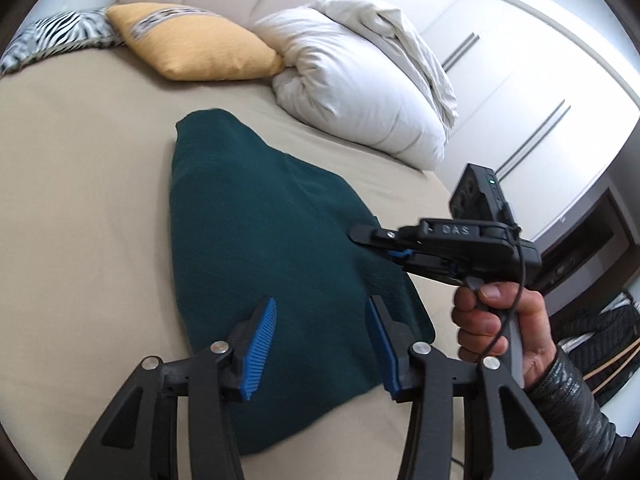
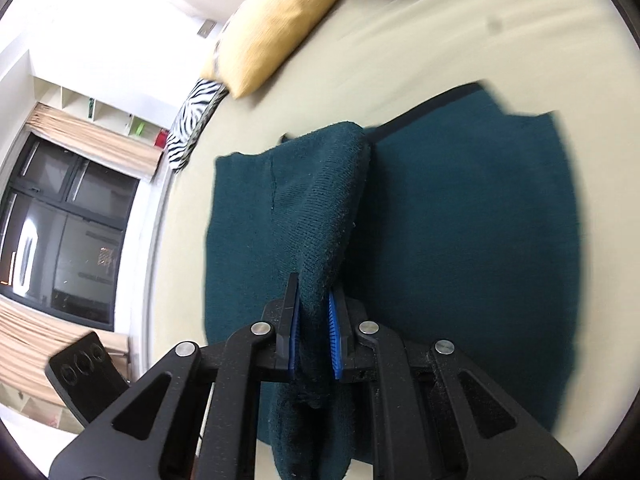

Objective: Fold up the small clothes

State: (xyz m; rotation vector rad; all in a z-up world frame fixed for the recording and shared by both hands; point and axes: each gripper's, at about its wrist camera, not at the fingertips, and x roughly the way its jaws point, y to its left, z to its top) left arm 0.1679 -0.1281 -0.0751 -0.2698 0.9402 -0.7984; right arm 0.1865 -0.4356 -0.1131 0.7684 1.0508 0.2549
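Mid-fold: my right tongs pinch a raised edge of the green garment lying on the bed, left tongs spread above it; next, carry the edge across.

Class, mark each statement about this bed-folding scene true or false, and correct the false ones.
1. The right gripper is clamped on a fold of the dark green garment. True.
2. The left gripper grips the garment. False: it is open above it.
3. The garment lies on a wooden table. False: it lies on the beige bed sheet.
4. A yellow pillow sits near the head of the bed. True.
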